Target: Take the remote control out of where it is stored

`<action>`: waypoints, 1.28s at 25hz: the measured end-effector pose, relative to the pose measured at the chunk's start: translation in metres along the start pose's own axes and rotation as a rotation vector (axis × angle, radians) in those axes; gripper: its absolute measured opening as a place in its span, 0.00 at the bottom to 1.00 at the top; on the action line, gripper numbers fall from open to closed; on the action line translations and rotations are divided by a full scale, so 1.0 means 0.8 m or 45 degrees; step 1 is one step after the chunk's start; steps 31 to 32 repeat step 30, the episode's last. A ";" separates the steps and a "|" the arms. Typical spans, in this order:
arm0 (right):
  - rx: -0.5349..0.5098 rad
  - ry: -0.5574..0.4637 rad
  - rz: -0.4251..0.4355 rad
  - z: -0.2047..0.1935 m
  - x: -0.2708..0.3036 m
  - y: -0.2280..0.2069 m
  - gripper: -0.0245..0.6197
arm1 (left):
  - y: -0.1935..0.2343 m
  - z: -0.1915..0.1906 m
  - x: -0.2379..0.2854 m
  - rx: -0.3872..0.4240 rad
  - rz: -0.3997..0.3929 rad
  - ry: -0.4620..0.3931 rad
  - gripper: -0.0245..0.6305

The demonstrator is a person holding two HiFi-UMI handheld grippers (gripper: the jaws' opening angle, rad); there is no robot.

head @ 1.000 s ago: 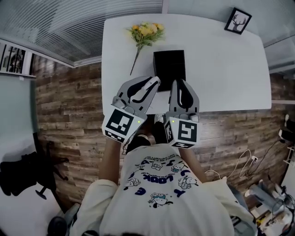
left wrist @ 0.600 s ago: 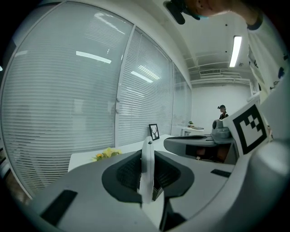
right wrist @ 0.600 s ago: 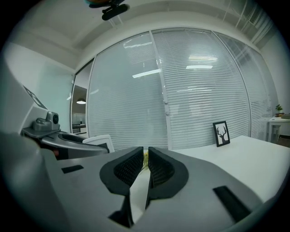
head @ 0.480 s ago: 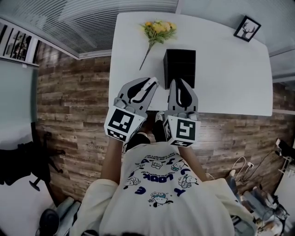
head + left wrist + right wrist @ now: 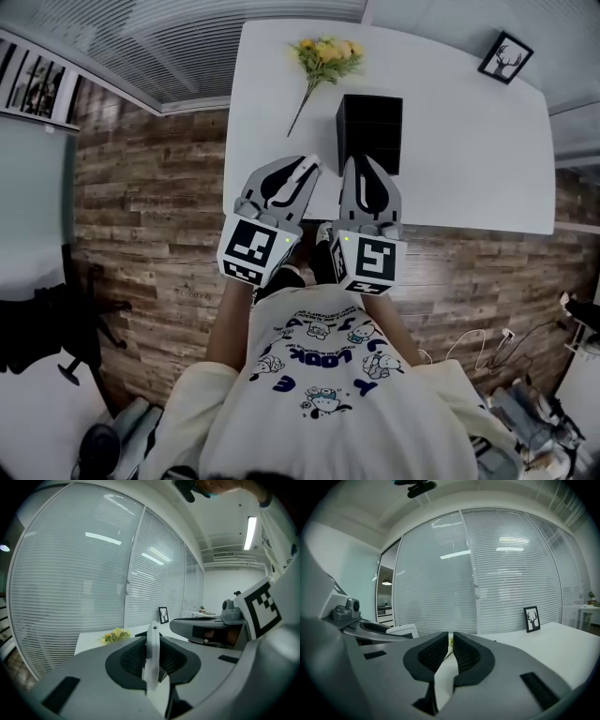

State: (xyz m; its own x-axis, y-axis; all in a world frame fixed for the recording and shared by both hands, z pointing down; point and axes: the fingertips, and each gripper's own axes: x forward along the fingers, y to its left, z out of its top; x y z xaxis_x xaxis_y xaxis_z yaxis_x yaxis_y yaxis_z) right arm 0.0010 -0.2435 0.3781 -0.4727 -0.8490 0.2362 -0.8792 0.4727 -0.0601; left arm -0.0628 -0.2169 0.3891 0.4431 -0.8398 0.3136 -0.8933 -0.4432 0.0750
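A black box (image 5: 368,131) stands on the white table (image 5: 469,141), a little in from its near edge; no remote control shows in any view. My left gripper (image 5: 307,167) hovers over the table's near edge, just left of the box's front. Its pads (image 5: 129,656) stand close together, and a thin white edge shows in the slit between them. My right gripper (image 5: 361,164) points at the box's front face. It is shut, with only a hairline gap and nothing in it. In the left gripper view the box (image 5: 140,633) peeks over the jaws.
Yellow flowers (image 5: 323,56) lie on the table beyond the box, to its left. A framed deer picture (image 5: 506,56) stands at the far right corner. Window blinds run behind the table. A dark chair (image 5: 56,342) stands on the wooden floor at the left.
The head view has swung, so table and box now sit further right. The left gripper's tip lies further left of the box's front corner. Both jaws look unchanged.
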 end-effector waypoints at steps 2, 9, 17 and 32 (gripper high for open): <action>-0.003 -0.002 -0.002 0.001 -0.001 0.001 0.12 | -0.001 0.001 -0.001 0.000 -0.006 -0.001 0.15; -0.008 -0.006 -0.021 0.003 -0.002 -0.004 0.11 | -0.003 0.002 0.003 -0.003 -0.011 -0.004 0.15; -0.012 -0.006 -0.034 0.003 -0.008 -0.004 0.11 | -0.006 -0.001 -0.001 -0.012 -0.011 -0.006 0.15; -0.009 -0.005 -0.043 0.005 -0.011 -0.009 0.11 | -0.008 0.005 -0.002 -0.007 -0.004 -0.013 0.15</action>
